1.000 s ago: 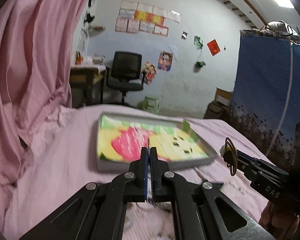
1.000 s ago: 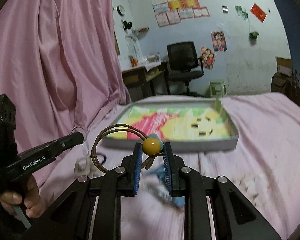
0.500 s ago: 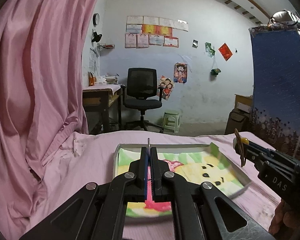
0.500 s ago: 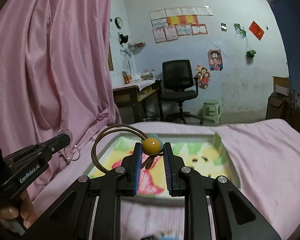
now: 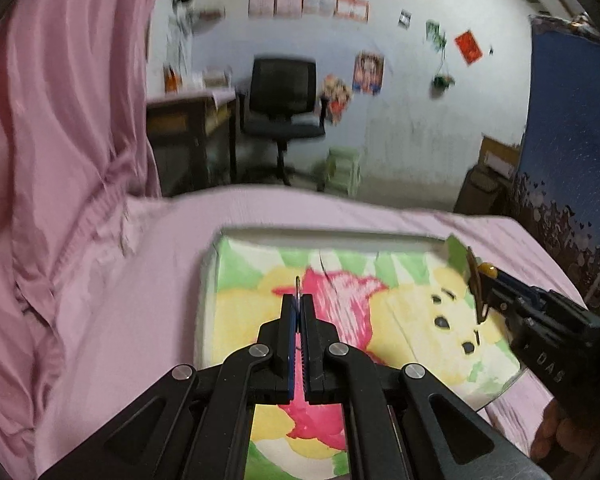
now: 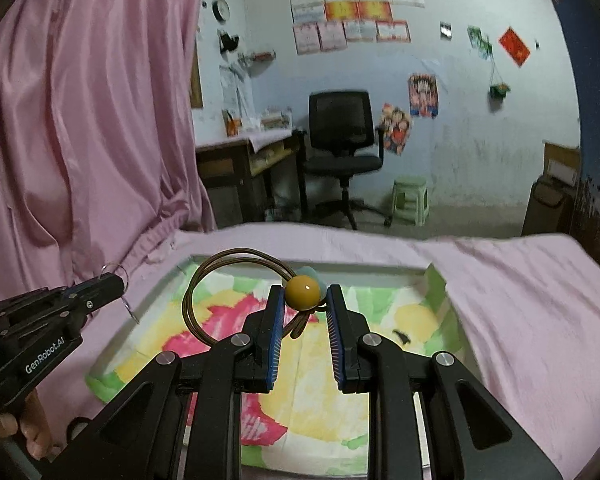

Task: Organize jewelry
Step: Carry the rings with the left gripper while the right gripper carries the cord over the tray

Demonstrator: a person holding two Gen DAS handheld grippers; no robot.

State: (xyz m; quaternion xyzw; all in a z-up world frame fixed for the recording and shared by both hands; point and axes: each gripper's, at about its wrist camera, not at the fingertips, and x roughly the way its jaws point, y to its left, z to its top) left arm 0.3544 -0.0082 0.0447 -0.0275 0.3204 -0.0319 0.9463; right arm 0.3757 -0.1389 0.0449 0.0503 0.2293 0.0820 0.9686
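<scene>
Tray point(image 5: 328, 236) with a bright cartoon lining lies on the pink bed sheet point(image 5: 140, 300), and both grippers hang above it. The left gripper point(image 5: 298, 308) has its fingers point(image 5: 288, 336) pressed together on a thin metal ring point(image 5: 297, 286), which pokes up edge-on from between the tips. In the right wrist view that same ring point(image 6: 118, 276) shows as small linked silver loops, one dangling below the tip of the left gripper point(image 6: 112, 282), over the tray's left edge.

The right gripper point(image 6: 303, 300) pinches a hair tie point(image 6: 220, 292) by its mustard-yellow bead point(image 6: 303, 289), with a pale green bead just behind it. The fingers point(image 6: 274, 332) stand apart by the bead's width, and the brown elastic loop curls up and to the left of them, above the tray point(image 6: 340, 266). From the left wrist view the right gripper point(image 5: 486, 280) comes in from the right with the hair tie point(image 5: 476, 284) at its tip, over the tray's right part near the far right corner.

Pink curtain point(image 6: 80, 120) hangs on the left. Beyond the bed stand a black office chair point(image 6: 340, 136), a desk point(image 6: 248, 160) and a green stool point(image 6: 410, 196) against a pale wall with posters point(image 6: 356, 16).
</scene>
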